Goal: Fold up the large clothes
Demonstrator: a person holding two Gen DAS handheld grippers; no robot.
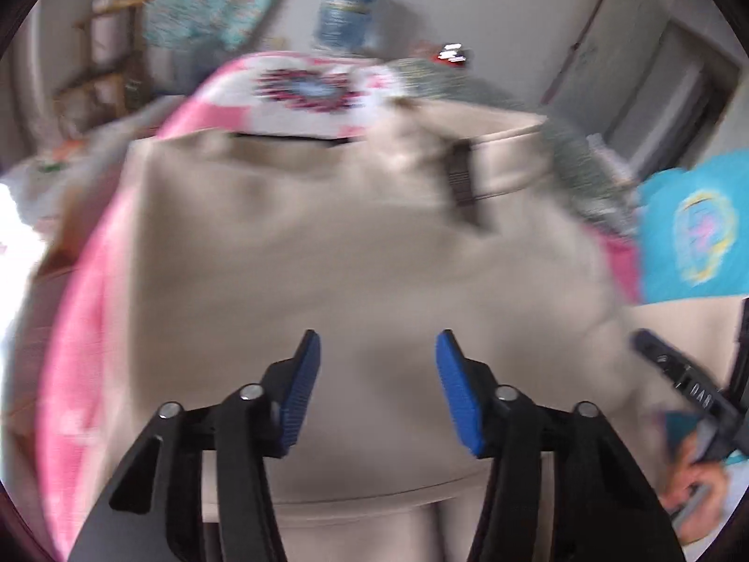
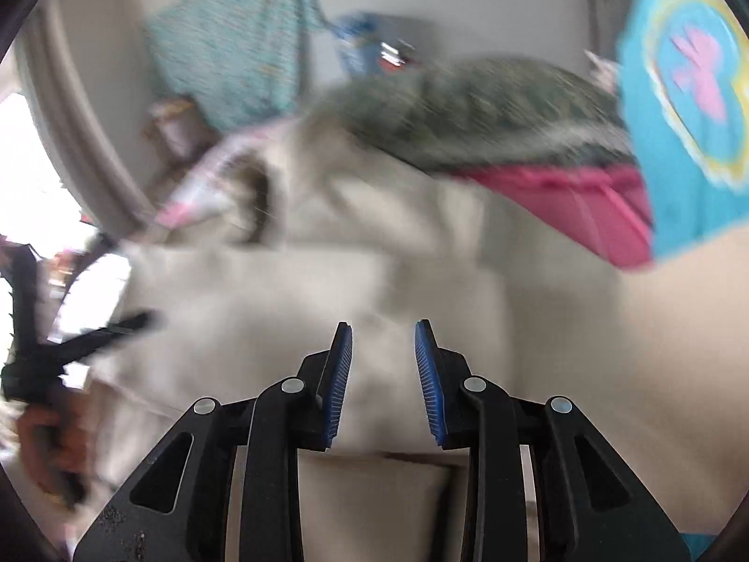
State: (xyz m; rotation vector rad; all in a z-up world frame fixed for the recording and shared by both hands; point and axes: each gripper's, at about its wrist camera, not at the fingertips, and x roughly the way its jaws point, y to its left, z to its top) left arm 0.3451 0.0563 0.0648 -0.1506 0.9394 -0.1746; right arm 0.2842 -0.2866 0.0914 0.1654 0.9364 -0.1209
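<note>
Cluttered walls and a pink patterned bedspread (image 1: 84, 290) frame my left wrist view, everything smeared by motion. Spread over it lies the beige garment (image 1: 304, 243), large, with a waistband and a dark belt loop (image 1: 461, 178) at the far edge, so I read it as trousers or a skirt. A turquoise printed shirt (image 1: 693, 229) sits off to the right. My left gripper (image 1: 378, 388) hovers above the cloth with its fingers parted and nothing between them. At the right edge I see the right gripper (image 1: 674, 370) and the hand holding it.

From the right wrist view, the same beige garment (image 2: 304, 290) fills the middle, with a green textured cloth (image 2: 491, 107) and a pink cloth (image 2: 576, 206) beyond it and the turquoise shirt (image 2: 688, 93) at the upper right. My right gripper (image 2: 383, 384) also has its fingers apart, empty, above the fabric. The left gripper (image 2: 84, 342) shows at the left edge.

I judge the fabric soft, limp and fairly thick; it will sag and drag, so I would pinch the near hem at both corners.
</note>
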